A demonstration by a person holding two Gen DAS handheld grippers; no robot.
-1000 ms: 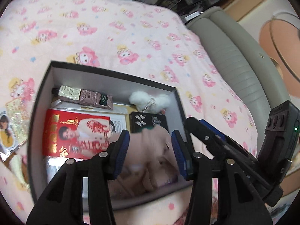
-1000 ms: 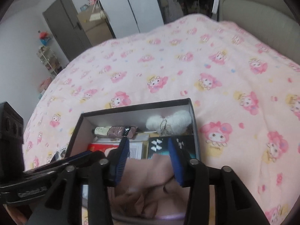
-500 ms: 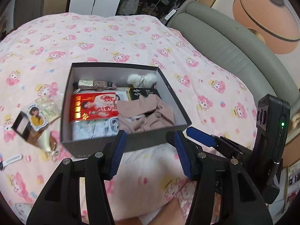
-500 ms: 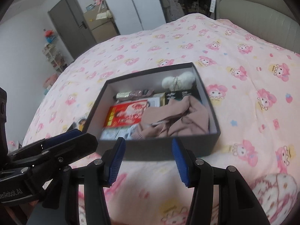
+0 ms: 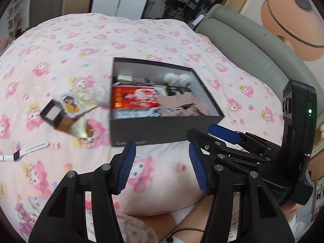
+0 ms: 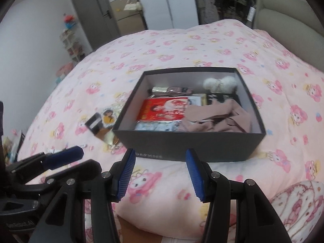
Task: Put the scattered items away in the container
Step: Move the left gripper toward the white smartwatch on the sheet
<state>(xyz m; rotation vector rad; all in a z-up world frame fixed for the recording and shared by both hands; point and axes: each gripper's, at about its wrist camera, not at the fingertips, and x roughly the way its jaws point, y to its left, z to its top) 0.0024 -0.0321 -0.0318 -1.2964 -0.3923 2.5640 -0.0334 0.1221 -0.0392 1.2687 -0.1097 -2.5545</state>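
A dark grey open box (image 5: 162,129) (image 6: 192,143) sits on the pink blanket. Inside it lie a pink cloth (image 5: 182,103) (image 6: 218,119), a red packet (image 5: 134,100) (image 6: 164,109), a white fluffy toy (image 5: 177,79) (image 6: 219,84) and a tube (image 6: 172,90). My left gripper (image 5: 162,144) hovers open just short of the box's front wall, nothing between its pads. My right gripper (image 6: 161,152) is open beside it, also holding nothing. Left of the box lie a small black case (image 5: 51,114) (image 6: 94,122), a picture card (image 5: 70,104) (image 6: 108,115) and a white watch (image 5: 30,148).
A grey padded headboard (image 5: 253,56) runs along the right side of the bed. A pale shiny item (image 5: 80,130) lies by the black case. Behind the bed stand a door (image 6: 95,14) and shelves (image 6: 70,40). A person's clothed leg shows at the bottom (image 5: 131,228).
Both grippers have drawn back from over the box to the blanket in front of it. The pink cloth that sat between their jaws now lies in the box.
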